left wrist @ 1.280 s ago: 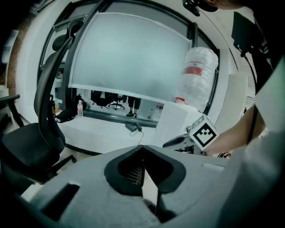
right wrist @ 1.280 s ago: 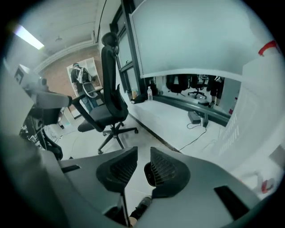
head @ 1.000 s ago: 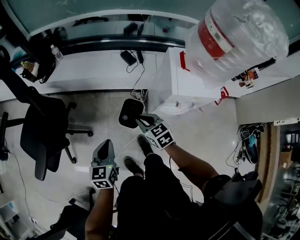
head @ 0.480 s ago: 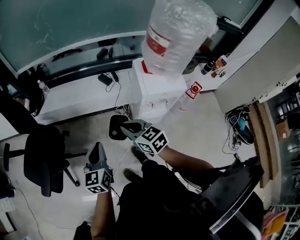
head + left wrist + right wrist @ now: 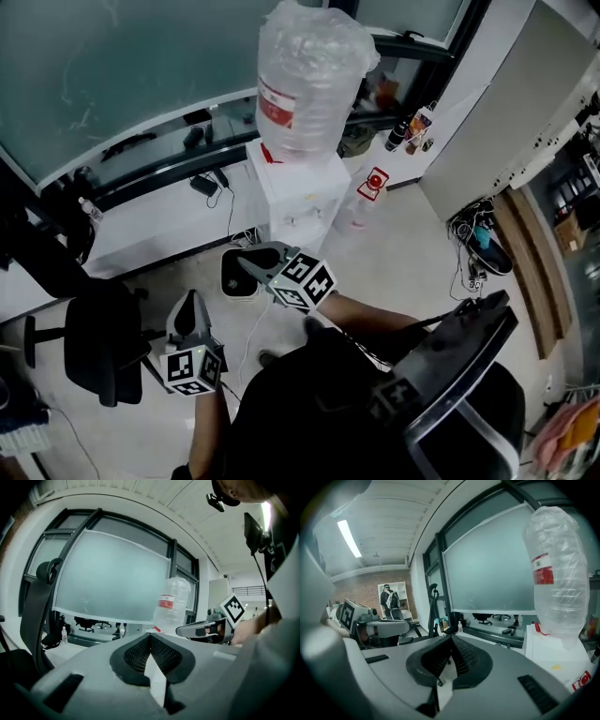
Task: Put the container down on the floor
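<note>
At upper centre, a clear, crinkled container point(image 5: 309, 75) banded with a red and white label is shown above a white dispenser point(image 5: 298, 197). Below centre, the grey left gripper point(image 5: 191, 302) and grey right gripper point(image 5: 246, 263) are marked with black-and-white square patterns. At lower left, a black chair point(image 5: 94, 342) is seen against a pale, glossy floor point(image 5: 398, 248).

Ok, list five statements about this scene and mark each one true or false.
1. The water bottle stands upside down on the white dispenser. True.
2. The right gripper grips the bottle. False: its jaws are shut on nothing, clear of the bottle.
3. The left gripper has its jaws wide apart. False: they are together, with nothing between them.
4. A black office chair stands at the person's left. True.
5. The bottle's label is blue. False: it is red.
</note>
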The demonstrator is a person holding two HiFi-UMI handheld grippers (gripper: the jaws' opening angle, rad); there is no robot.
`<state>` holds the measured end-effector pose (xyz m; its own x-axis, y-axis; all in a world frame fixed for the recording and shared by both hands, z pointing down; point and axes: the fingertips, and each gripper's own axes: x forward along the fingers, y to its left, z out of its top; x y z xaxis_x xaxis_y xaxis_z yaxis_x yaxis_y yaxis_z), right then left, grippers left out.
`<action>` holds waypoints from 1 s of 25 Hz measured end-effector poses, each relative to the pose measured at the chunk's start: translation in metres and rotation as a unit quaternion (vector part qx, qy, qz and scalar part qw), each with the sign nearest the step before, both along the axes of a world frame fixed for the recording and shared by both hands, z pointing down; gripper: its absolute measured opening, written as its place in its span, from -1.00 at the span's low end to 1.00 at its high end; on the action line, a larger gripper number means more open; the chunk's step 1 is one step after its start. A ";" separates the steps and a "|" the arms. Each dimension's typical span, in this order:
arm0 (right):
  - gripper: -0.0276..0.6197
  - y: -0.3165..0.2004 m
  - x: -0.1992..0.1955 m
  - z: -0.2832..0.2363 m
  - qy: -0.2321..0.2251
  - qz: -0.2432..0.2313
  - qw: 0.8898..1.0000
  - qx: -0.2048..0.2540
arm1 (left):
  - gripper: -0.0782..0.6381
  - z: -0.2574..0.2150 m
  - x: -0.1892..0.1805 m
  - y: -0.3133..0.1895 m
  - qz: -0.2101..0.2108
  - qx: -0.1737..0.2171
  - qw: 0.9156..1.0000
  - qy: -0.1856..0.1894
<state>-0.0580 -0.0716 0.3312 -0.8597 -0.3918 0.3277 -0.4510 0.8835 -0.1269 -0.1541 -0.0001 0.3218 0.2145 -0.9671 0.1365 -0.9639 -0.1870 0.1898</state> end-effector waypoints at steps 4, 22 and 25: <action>-0.89 -0.016 0.006 -0.018 -0.020 0.005 1.000 0.003 | -0.76 -0.006 -0.005 -0.010 -0.029 -0.020 0.999 -0.021; -0.89 -0.041 0.043 -0.045 -0.031 -0.021 0.999 0.025 | -0.76 -0.044 0.048 -0.031 -0.051 0.011 0.998 -0.026; -0.89 -0.039 0.048 -0.045 -0.023 -0.032 0.999 0.031 | -0.76 -0.042 0.057 -0.030 -0.052 0.005 0.998 -0.027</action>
<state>-0.0104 -0.1104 0.2860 -0.8977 -0.3531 0.2634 -0.3874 0.9175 -0.0902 -0.0969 -0.0304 0.2796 0.1057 -0.9850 0.1362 -0.9869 -0.0871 0.1359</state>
